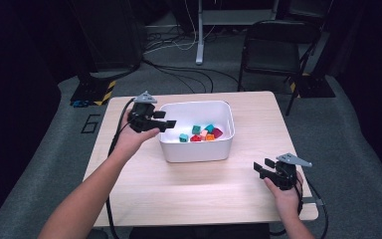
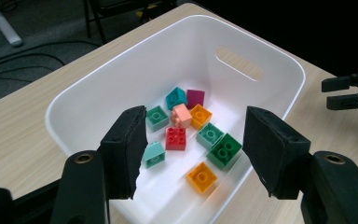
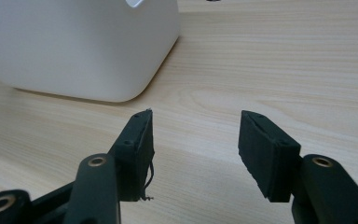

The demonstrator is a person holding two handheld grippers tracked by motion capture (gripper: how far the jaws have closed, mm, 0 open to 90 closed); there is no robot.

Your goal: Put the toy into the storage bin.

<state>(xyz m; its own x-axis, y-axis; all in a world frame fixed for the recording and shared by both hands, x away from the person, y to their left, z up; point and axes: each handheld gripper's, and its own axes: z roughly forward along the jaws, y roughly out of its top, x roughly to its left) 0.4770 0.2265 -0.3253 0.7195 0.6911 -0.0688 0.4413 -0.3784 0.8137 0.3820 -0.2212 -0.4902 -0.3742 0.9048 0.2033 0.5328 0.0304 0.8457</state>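
Note:
A white bin (image 1: 194, 149) stands at the middle of the wooden table (image 1: 204, 194). Inside it lie several small bricks (image 1: 201, 133), among them a red one (image 2: 175, 138), an orange one (image 2: 202, 177), a green one (image 2: 224, 149) and a pink one (image 2: 182, 115). My left gripper (image 1: 166, 124) hovers open over the bin's left rim (image 2: 135, 70), jaws wide apart and holding nothing (image 2: 196, 135). My right gripper (image 1: 261, 165) rests low near the table's front right, open and holding nothing (image 3: 196, 135), pointing toward the bin's outer wall (image 3: 74, 46). It also appears far off (image 2: 340, 93) beyond the bin.
A black folding chair (image 1: 273, 50) stands on the carpet behind the table's right corner. Cables (image 1: 179, 69) run across the floor behind the table. Bare tabletop lies in front of the bin and to its right.

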